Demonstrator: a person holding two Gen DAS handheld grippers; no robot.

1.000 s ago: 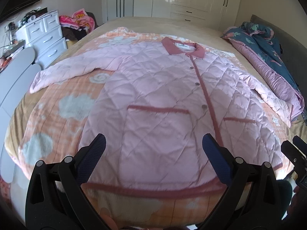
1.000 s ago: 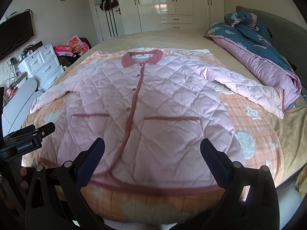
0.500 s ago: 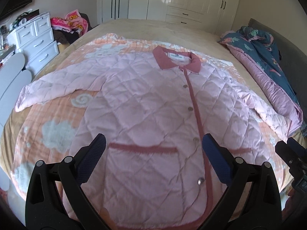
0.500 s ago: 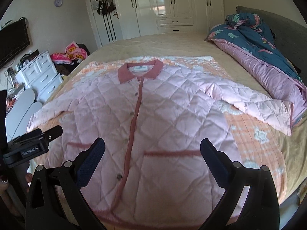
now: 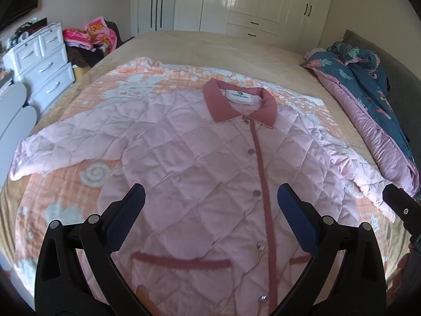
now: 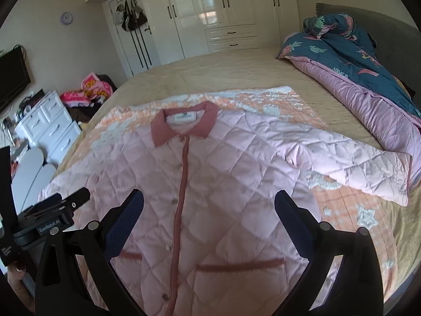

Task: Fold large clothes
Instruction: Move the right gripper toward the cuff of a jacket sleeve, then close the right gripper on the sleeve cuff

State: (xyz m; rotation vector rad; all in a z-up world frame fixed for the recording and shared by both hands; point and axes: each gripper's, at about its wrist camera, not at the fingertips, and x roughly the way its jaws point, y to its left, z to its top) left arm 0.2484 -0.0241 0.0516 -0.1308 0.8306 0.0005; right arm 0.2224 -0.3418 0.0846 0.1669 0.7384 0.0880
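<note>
A pale pink quilted jacket (image 5: 200,163) with a dusty-red collar (image 5: 239,102) and buttoned placket lies flat, front up, on the bed, sleeves spread to both sides. It also shows in the right wrist view (image 6: 223,179). My left gripper (image 5: 210,200) is open and empty, held above the jacket's left chest. My right gripper (image 6: 209,200) is open and empty above the jacket's middle, over the placket. The left gripper's body shows at the left edge of the right wrist view (image 6: 50,216).
An orange patterned blanket (image 5: 79,173) lies under the jacket on the tan bedspread (image 5: 210,47). A rolled blue-and-pink duvet (image 6: 368,79) lies along the bed's right side. A white drawer unit (image 5: 42,63) and clothes pile stand left; wardrobes behind.
Both grippers have moved forward over the jacket, from its hem toward the chest and collar. The jaws stayed open. The jacket has not moved.
</note>
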